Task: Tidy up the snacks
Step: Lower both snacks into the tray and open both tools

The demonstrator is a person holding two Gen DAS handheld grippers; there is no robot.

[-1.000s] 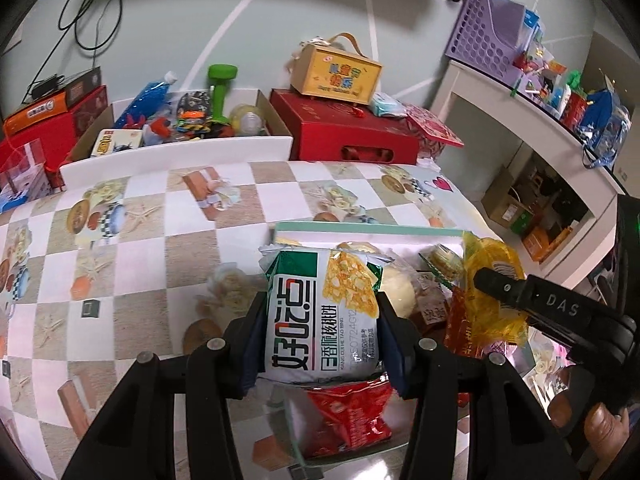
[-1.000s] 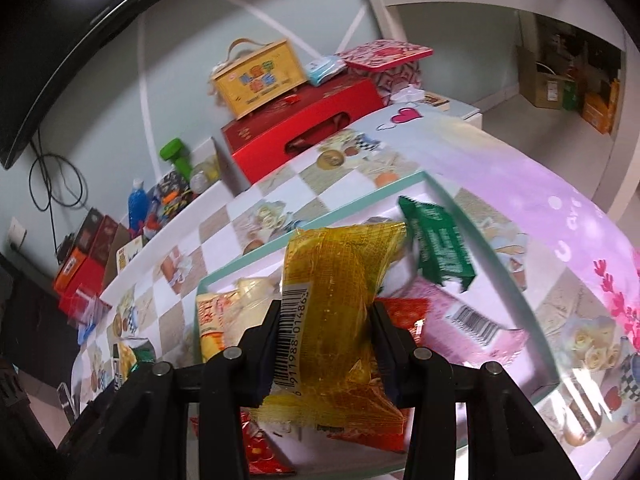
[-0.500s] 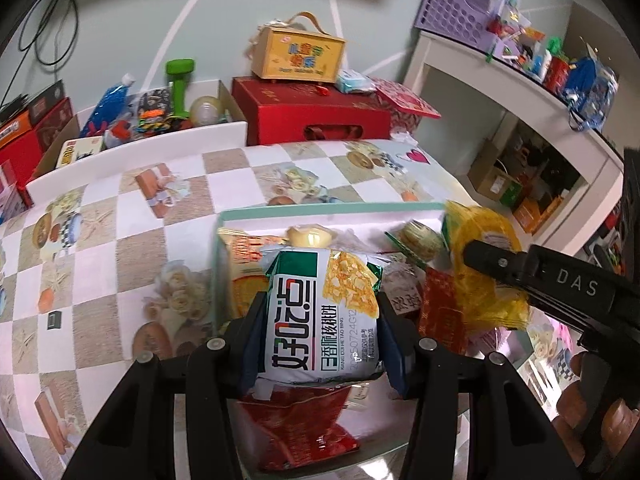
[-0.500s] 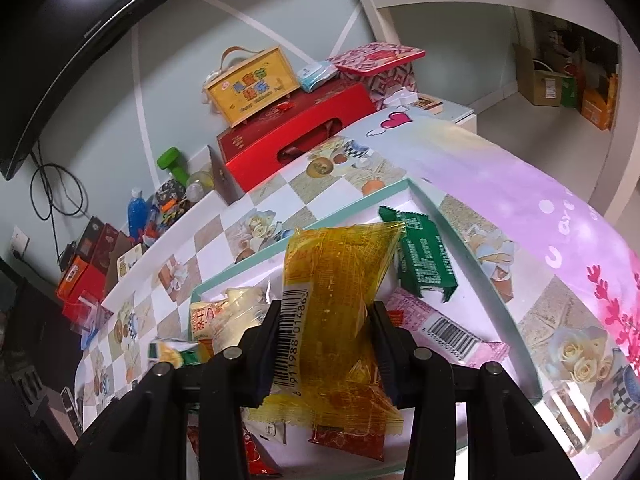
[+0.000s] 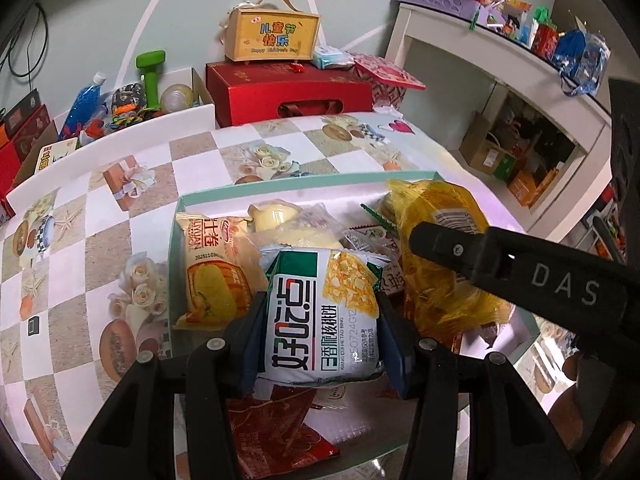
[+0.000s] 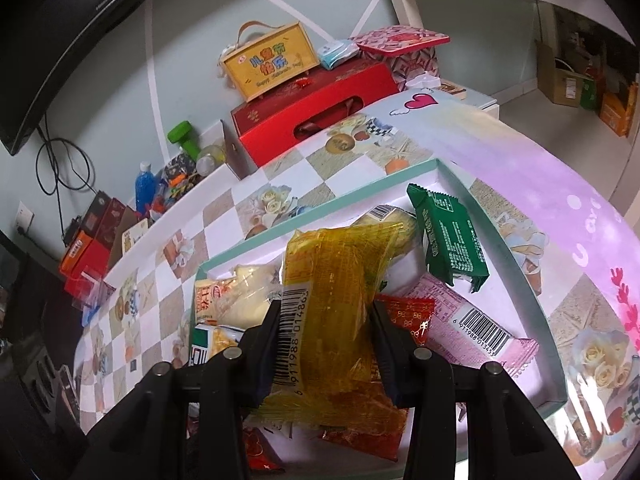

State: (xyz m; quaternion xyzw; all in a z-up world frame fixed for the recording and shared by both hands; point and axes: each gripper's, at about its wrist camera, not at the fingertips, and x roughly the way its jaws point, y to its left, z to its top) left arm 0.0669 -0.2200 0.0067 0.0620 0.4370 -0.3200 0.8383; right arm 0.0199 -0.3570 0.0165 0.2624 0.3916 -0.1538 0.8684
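My left gripper is shut on a white and green snack packet with yellow pieces printed on it, held over the mint-rimmed white tray. My right gripper is shut on a yellow see-through packet with a barcode, also above the tray. That yellow packet and the right gripper's black finger show at the right of the left wrist view. In the tray lie an orange cake packet, a green packet, a pink packet and red packets.
The tray sits on a checked tablecloth. Behind the table stand a red gift box, a yellow handled box and a carton with a green dumbbell and a blue bottle. White shelving stands at the right.
The left gripper moved right and forward with its packet, from the tray's near left edge to over its middle, closer to the right gripper. The right gripper stayed nearly still.
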